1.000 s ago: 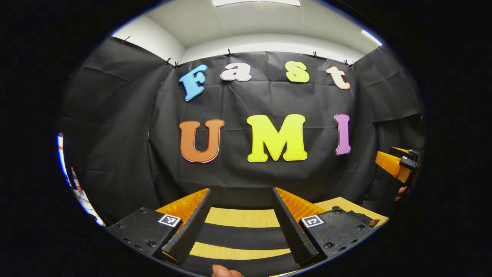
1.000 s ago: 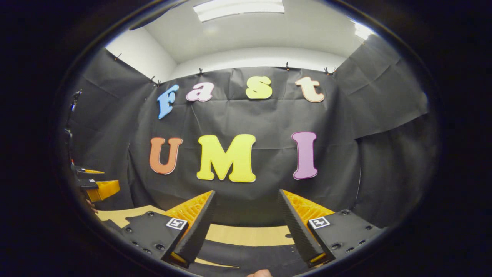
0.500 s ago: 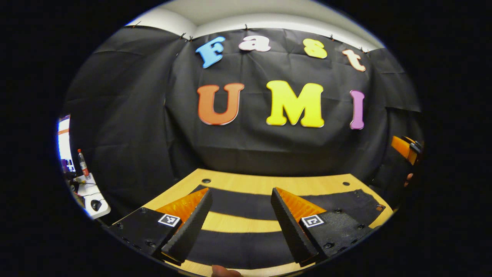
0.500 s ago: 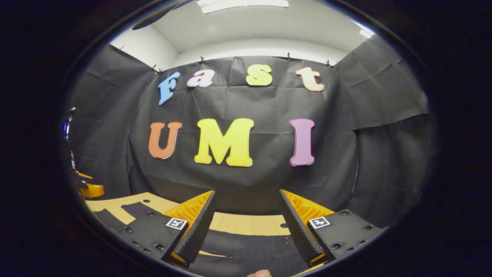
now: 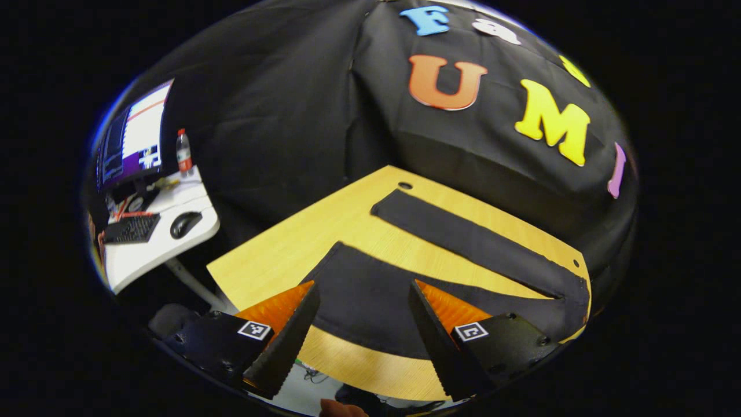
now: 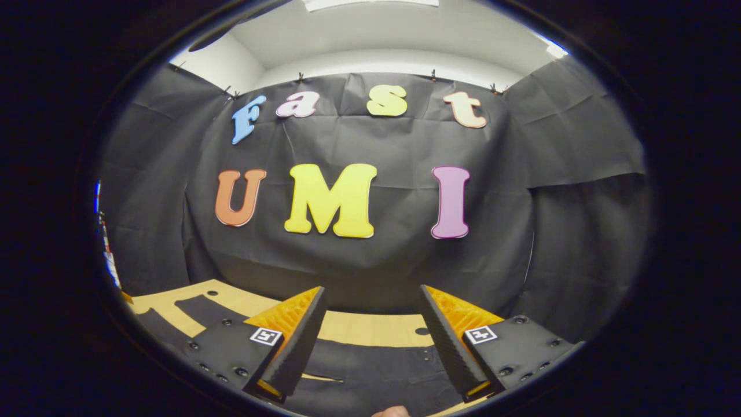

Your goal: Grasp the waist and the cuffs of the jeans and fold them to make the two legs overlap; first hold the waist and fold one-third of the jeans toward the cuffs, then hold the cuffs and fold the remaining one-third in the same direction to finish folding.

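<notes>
Down at the bottom of the left gripper view, the left gripper (image 5: 362, 336) has its two fingers spread wide with nothing between them, hanging above the near edge of the wooden table (image 5: 278, 255). Right past the fingertips you get the jeans (image 5: 370, 295), dark fabric lying flat on the tabletop with the two legs spread apart in a V. The near leg runs under the gap between the fingers, the far leg (image 5: 463, 237) stretches off toward the back of the table, and bare wood shows between them. They join over on the right side of the view, so the waist end sits there. Off to the left, well apart from the table, there's a white desk (image 5: 145, 255) with a keyboard (image 5: 130, 227), a mouse (image 5: 185, 223), a bottle (image 5: 184, 152) and a lit monitor (image 5: 136, 139). Behind everything is the black cloth wall (image 5: 278, 104)

Right gripper view is similar up close: the right gripper (image 6: 370, 341) is also opened wide, holding nothing, sitting low over the jeans (image 6: 376, 370), which cover the table just beyond the fingertips. A strip of bare table (image 6: 370, 327) shows farther out, then the cloth wall (image 6: 370, 255), then the white ceiling (image 6: 376, 35) up top
</notes>
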The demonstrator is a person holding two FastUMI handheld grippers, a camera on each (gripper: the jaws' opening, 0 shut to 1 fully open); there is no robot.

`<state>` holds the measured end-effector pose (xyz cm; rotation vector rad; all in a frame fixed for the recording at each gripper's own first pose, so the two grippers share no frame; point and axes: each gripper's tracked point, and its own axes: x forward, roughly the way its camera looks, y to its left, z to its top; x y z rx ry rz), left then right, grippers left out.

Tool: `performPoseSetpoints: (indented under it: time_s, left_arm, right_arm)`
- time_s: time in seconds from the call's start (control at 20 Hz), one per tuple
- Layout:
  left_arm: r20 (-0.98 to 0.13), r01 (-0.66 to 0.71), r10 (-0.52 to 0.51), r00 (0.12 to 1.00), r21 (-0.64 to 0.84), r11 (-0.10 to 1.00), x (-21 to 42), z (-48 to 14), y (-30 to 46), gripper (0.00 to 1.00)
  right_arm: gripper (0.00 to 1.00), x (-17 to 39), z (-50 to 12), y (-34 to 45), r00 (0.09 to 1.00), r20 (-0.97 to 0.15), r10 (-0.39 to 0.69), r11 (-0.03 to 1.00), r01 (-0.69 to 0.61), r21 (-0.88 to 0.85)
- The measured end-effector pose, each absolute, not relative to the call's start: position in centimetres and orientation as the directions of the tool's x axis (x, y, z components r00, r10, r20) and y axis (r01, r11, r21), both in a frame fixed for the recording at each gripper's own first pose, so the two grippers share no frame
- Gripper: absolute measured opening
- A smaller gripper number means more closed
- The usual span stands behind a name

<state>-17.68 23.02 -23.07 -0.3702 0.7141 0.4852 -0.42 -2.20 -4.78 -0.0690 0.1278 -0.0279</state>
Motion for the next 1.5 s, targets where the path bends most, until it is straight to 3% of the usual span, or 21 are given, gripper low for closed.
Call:
performPoseSetpoints:
  time_s: [0.1,0.25,0.55,0.6,0.65,0.7,0.95,1.15,1.3,1.35,1.4,1.5]
  left_arm:
    - [-0.785,-0.611,0.202,0.586,-0.265,0.746,-19.2,-25.9,23.6,0.99]
    - [-0.843,-0.724,0.063,0.535,-0.418,0.548,-19.8,-28.9,24.3,0.99]
    - [-0.858,-0.811,-0.049,0.511,-0.5,0.305,-18.6,-31.0,25.0,0.99]
    - [-0.85,-0.811,-0.052,0.524,-0.517,0.275,-18.1,-31.0,25.2,0.99]
    - [-0.847,-0.812,-0.052,0.529,-0.523,0.258,-17.8,-30.8,25.5,0.88]
    - [-0.843,-0.812,-0.05,0.535,-0.53,0.246,-17.3,-30.9,25.8,0.96]
    - [-0.812,-0.793,-0.02,0.583,-0.574,0.205,-14.9,-31.0,25.9,0.96]
    - [-0.789,-0.782,-0.03,0.613,-0.612,0.121,-14.6,-31.3,26.4,0.97]
    - [-0.808,-0.805,-0.037,0.588,-0.589,0.075,-15.9,-32.7,26.7,0.6]
    - [-0.811,-0.809,-0.034,0.584,-0.585,0.06,-16.3,-32.8,26.9,0.39]
    - [-0.804,-0.803,-0.036,0.594,-0.595,0.035,-16.1,-33.0,26.8,0.17]
    - [-0.799,-0.799,-0.037,0.601,-0.601,0.006,-15.8,-32.9,26.7,0.08]
  right_arm:
    - [1.0,-0.1,-4.7,-1.4,0.991,-0.129,-0.043,0.995,0.031,-0.095]
    - [0.98,0.2,-4.2,-0.1,0.99,-0.127,-0.065,0.992,0.05,-0.118]
    - [0.95,-0.1,-3.4,0.8,0.986,-0.129,-0.108,0.981,0.084,-0.174]
    - [0.95,-0.2,-3.3,0.8,0.984,-0.133,-0.117,0.981,0.093,-0.172]
    - [0.95,-0.5,-3.4,0.7,0.983,-0.137,-0.125,0.98,0.101,-0.169]
    - [0.95,-0.6,-3.4,0.5,0.981,-0.142,-0.133,0.98,0.109,-0.165]
    - [0.96,-1.4,-5.5,-2.1,0.959,-0.213,-0.186,0.982,0.177,-0.06]
    - [0.96,-2.3,-9.0,-6.7,0.913,-0.338,-0.229,0.951,0.284,0.124]
    - [0.97,-3.6,-12.7,-10.6,0.848,-0.471,-0.244,0.894,0.385,0.23]
    - [0.99,-4.3,-14.2,-12.0,0.822,-0.512,-0.249,0.878,0.415,0.24]
    - [0.92,-4.9,-15.6,-13.5,0.79,-0.555,-0.259,0.86,0.451,0.24]
    - [0.92,-6.0,-18.5,-16.1,0.716,-0.654,-0.245,0.822,0.511,0.252]
